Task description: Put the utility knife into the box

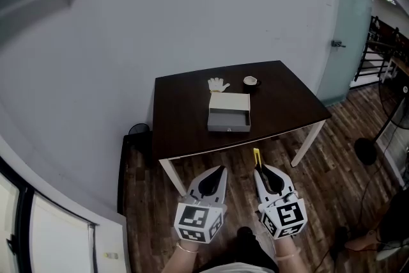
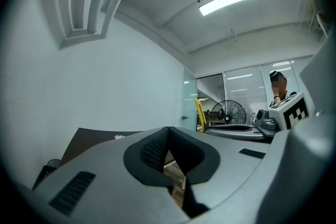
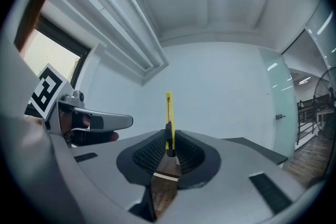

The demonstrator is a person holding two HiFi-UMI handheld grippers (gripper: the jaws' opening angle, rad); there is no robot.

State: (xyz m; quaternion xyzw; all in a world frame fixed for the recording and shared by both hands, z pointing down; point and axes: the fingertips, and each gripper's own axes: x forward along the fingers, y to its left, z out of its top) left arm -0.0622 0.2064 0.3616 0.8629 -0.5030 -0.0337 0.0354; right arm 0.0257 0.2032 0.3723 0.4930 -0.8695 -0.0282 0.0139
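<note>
A yellow utility knife (image 3: 168, 120) stands upright between the pads of my right gripper (image 3: 169, 150), which is shut on it. In the head view its yellow tip (image 1: 256, 156) sticks out ahead of the right gripper (image 1: 261, 171), just short of the table's near edge. My left gripper (image 1: 222, 170) is beside it on the left, jaws closed together with nothing held (image 2: 168, 136). The box (image 1: 229, 112) is a grey open drawer box on the dark table (image 1: 185, 118), well ahead of both grippers.
A white glove (image 1: 218, 84) and a small cup (image 1: 250, 81) lie behind the box near the wall. A dark bin (image 1: 138, 131) stands left of the table. A standing fan (image 1: 390, 118) is at the right. The floor is wood planks.
</note>
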